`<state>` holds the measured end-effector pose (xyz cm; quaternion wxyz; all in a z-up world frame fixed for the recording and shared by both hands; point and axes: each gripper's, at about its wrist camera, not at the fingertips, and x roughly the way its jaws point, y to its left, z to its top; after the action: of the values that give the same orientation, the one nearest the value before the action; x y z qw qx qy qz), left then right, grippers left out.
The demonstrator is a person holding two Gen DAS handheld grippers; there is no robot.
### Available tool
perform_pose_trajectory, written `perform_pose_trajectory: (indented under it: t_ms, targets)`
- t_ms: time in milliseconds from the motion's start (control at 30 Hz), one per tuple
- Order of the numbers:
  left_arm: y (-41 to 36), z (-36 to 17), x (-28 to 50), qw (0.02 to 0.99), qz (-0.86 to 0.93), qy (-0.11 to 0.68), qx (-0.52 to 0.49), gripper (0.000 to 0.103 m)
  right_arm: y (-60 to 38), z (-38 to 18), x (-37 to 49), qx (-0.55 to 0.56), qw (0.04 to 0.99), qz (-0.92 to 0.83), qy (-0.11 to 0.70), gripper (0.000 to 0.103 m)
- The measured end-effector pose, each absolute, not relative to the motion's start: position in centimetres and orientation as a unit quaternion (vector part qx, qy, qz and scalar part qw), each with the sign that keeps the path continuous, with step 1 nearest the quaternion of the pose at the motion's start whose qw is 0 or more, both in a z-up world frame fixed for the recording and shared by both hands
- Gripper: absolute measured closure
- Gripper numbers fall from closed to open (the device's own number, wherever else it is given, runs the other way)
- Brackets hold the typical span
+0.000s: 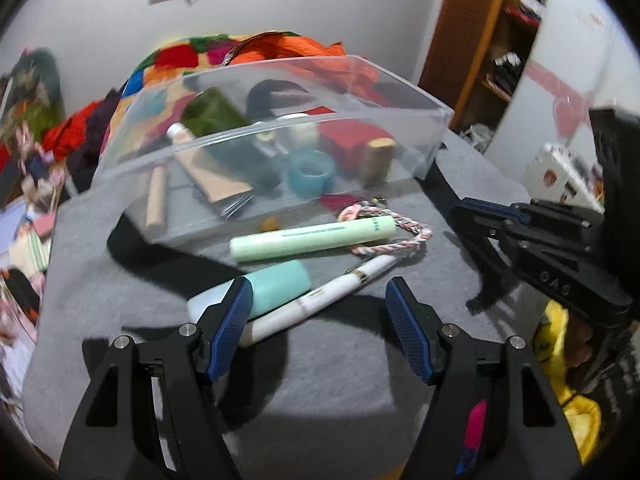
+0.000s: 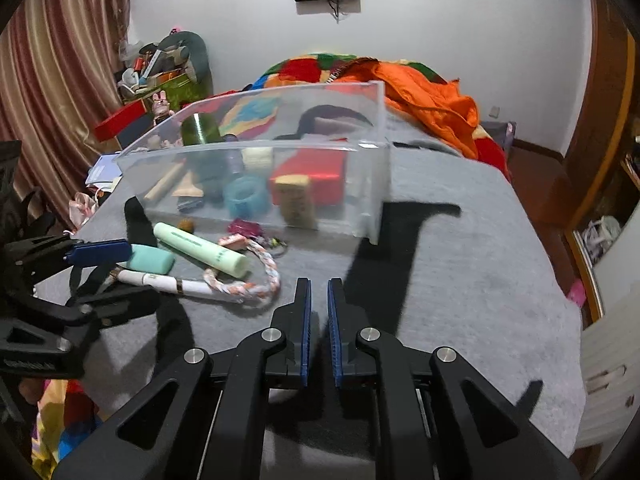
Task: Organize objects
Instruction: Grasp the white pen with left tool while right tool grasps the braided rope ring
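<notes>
green tube [image 1: 314, 238] lettering too blurred to read – left gripper [image 1: 320, 312] spread, right gripper [image 2: 319, 312] nearly closed, empty

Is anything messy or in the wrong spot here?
Yes. Several things lie loose on the grey cloth outside the clear bin: a green tube, a white pen, a teal case and a braided cord, heaped crookedly over each other.

Light: bright, even indoor light from above.
Shadows: hard and dark on the grey bed [image 2: 460, 280], cast beside the bin [image 2: 372, 184].
Blur: left view smeared at shelf [image 1: 508, 40].
Edges: fisheye bending, black corners.
</notes>
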<state>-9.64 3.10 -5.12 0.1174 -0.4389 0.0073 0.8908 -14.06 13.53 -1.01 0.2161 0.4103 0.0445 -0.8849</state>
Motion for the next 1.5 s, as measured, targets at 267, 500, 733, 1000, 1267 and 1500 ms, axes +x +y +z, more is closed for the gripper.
perform_pose_trajectory:
  t_ms: [267,500,733,1000,1267,1500]
  targets:
    - [6.0,-5.6,-10.6,0.149,0.882,0.055,-0.443,0.039,14.7,-1.8,-14.0,0.442,0.241,-0.864,0.013,0.095]
    - [5.5,-6.5,-10.4,0.175,0.864,0.056,-0.468,0.049,13.7,-1.3,-14.4,0.445,0.262,-0.856,-0.017,0.085]
    - [4.6,-6.5,-9.7,0.169,0.865,0.056,-0.468,0.058,11.5,-1.1,-14.5,0.434,0.271,-0.859,-0.009,0.068]
    - [4.0,-6.4,-7.7,0.151,0.873,0.066,-0.460,0.073,9.8,-2.7,-15.4,0.425,0.207,-0.879,0.065,0.085]
    - [2.2,-6.3,-6.9,0.131,0.873,0.032,-0.469,0.078,13.4,-2.5,-14.4,0.417,0.154,-0.894,0.051,0.096]
    - [3.1,-6.3,-7.6,0.138,0.868,0.047,-0.475,0.078,17.3,-2.3,-12.8,0.432,0.164,-0.886,0.025,0.095]
